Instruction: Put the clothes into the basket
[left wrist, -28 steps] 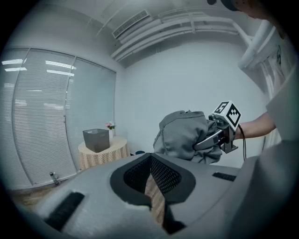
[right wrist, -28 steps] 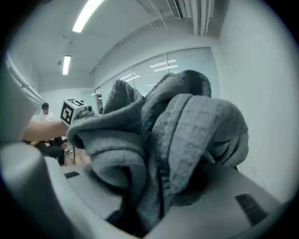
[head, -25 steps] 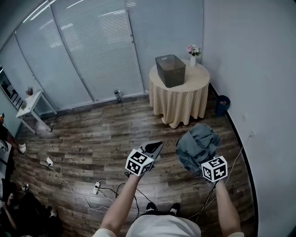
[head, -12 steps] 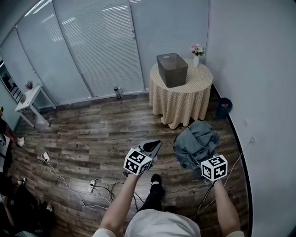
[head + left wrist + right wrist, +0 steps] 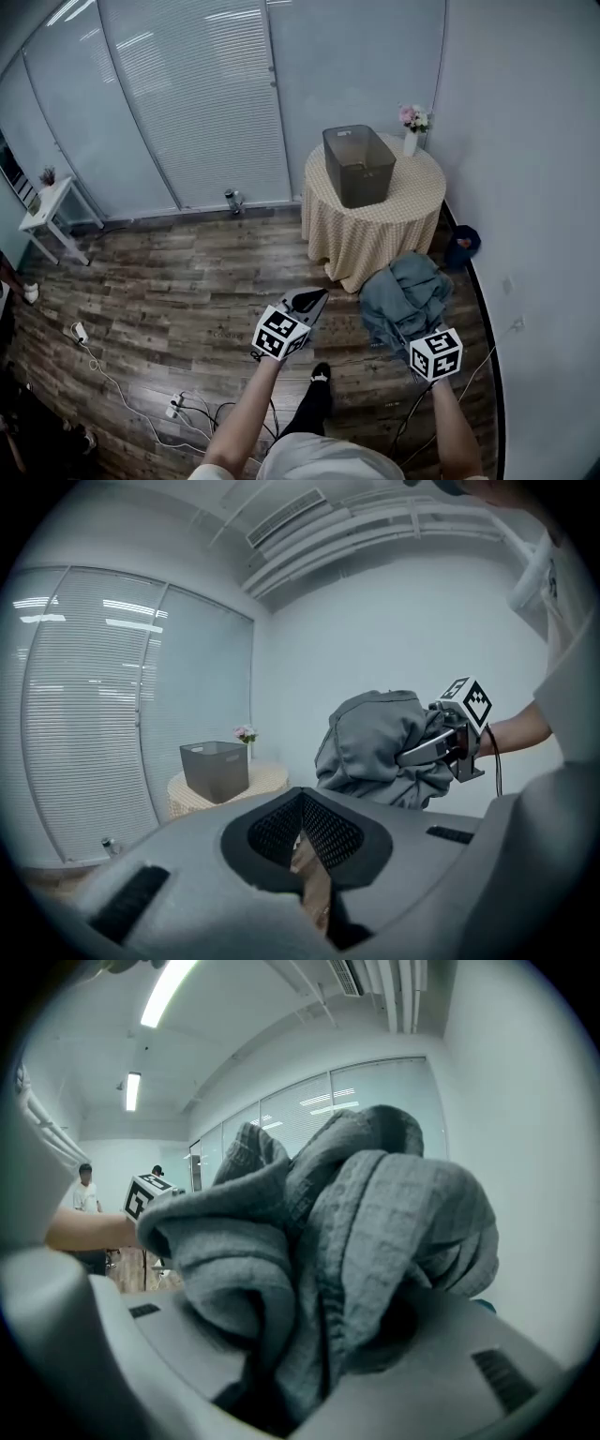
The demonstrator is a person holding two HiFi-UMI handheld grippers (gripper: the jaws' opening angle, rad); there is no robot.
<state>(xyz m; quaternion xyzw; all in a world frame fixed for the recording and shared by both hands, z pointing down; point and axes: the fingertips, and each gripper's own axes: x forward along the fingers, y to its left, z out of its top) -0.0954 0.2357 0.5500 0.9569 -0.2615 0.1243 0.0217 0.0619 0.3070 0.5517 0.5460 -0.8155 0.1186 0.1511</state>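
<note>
A dark grey basket (image 5: pixel 359 164) stands on a round table with a checked cloth (image 5: pixel 375 230) by the far wall. My right gripper (image 5: pixel 412 328) is shut on a crumpled bundle of grey clothes (image 5: pixel 405 295), held up in the air short of the table. In the right gripper view the clothes (image 5: pixel 375 1232) fill the jaws (image 5: pixel 281 1372) and hide the pads. My left gripper (image 5: pixel 307 302) hangs beside it on the left, shut with nothing in it. The left gripper view shows the basket (image 5: pixel 216 769) ahead and the clothes (image 5: pixel 375 742) to the right.
A vase of flowers (image 5: pixel 412 131) stands on the table beside the basket. A blue bin (image 5: pixel 464 246) sits at the right wall. Cables and a power strip (image 5: pixel 173 408) lie on the wooden floor at lower left. A white side table (image 5: pixel 52 211) is far left.
The view has moved closer to the round table, which now looks larger and nearer. Both grippers keep their places in view, the clothes still held. A foot has stepped forward.
</note>
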